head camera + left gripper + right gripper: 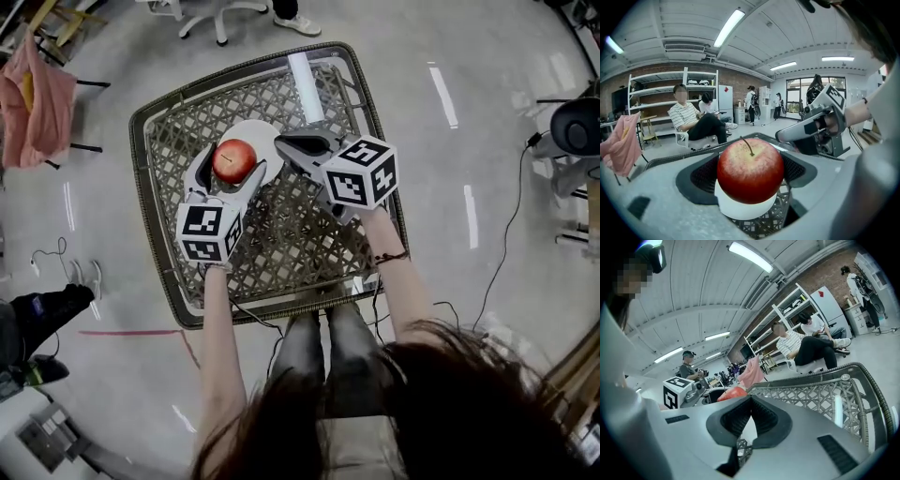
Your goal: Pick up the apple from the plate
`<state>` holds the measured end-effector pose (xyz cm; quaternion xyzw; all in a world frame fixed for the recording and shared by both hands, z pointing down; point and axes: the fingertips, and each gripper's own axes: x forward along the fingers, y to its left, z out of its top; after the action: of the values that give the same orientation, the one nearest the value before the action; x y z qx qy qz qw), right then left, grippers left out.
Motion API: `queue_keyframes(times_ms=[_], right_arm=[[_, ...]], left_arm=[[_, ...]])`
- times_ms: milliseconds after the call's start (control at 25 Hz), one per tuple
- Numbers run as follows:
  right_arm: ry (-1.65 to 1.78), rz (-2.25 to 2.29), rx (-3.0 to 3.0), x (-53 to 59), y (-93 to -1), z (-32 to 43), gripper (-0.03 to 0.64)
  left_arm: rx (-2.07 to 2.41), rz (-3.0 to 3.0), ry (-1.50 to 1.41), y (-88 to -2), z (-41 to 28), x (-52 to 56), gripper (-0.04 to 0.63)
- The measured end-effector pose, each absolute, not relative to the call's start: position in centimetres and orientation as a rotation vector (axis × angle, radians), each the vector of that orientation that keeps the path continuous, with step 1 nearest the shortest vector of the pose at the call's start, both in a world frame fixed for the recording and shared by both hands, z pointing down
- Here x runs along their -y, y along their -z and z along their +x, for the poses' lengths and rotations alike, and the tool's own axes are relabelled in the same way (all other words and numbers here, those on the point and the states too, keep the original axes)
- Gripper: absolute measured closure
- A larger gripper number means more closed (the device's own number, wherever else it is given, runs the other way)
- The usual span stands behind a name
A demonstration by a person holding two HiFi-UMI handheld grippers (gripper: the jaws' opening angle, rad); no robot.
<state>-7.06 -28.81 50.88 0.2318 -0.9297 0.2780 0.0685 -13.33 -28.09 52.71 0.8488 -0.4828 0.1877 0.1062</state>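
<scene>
A red apple (234,161) sits between the two fingers of my left gripper (234,156), which is shut on it just over a white plate (260,131). In the left gripper view the apple (750,169) fills the gap between the black pads (701,176), with the plate (745,212) showing under it. Whether the apple still touches the plate cannot be told. My right gripper (282,142) is shut and empty, close to the right of the apple. In its own view the right gripper (749,418) has its jaws together, and the apple (733,393) shows past them.
The plate rests on a square wicker table (281,244) with a raised dark rim (150,206). A pale strip (305,84) lies along the table's far side. A pink cloth (33,94) hangs on a stand at left. People (693,119) sit beyond the table.
</scene>
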Motion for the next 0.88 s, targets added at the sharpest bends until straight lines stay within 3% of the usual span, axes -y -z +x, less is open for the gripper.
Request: queue_keyframes(times_ms=[880], right_arm=[[-0.802,0.619,2.864,23.7,-44.4,-7.0,0.607]], left_arm=[[1.451,2.423,-0.436,-46.4,-13.1,22.3,0.181]])
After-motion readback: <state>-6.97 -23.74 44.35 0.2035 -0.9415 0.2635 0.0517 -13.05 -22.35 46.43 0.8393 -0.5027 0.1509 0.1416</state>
